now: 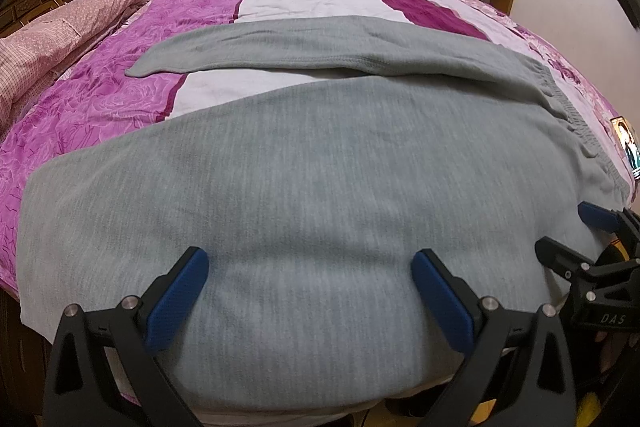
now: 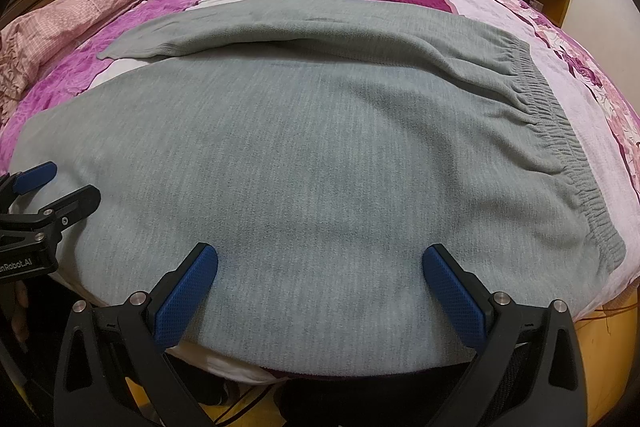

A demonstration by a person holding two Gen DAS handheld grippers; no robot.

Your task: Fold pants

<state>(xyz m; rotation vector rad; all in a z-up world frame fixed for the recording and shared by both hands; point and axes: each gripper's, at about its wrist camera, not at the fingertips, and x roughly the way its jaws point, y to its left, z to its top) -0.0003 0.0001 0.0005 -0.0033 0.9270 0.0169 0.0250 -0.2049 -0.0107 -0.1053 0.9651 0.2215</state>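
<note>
Grey pants (image 1: 304, 163), laid flat across the bed (image 1: 100, 99); elastic waistband (image 2: 560, 135) at 3 o'clock, legs reaching toward 9 o'clock, the far leg angled away. Left gripper (image 1: 310, 293): fingers (image 1: 180, 299) released, spread wide over the near leg, holding nothing. Right gripper (image 2: 320, 291): fingers (image 2: 454, 299) likewise released above the seat fabric. Pink quilt (image 1: 48, 43) at 10 o'clock.

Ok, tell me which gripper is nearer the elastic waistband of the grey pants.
Right. The right gripper hangs open over the near leg, and the waistband lies just to its right. The left gripper, also open, sits farther along the leg, toward the cuff end.
</note>
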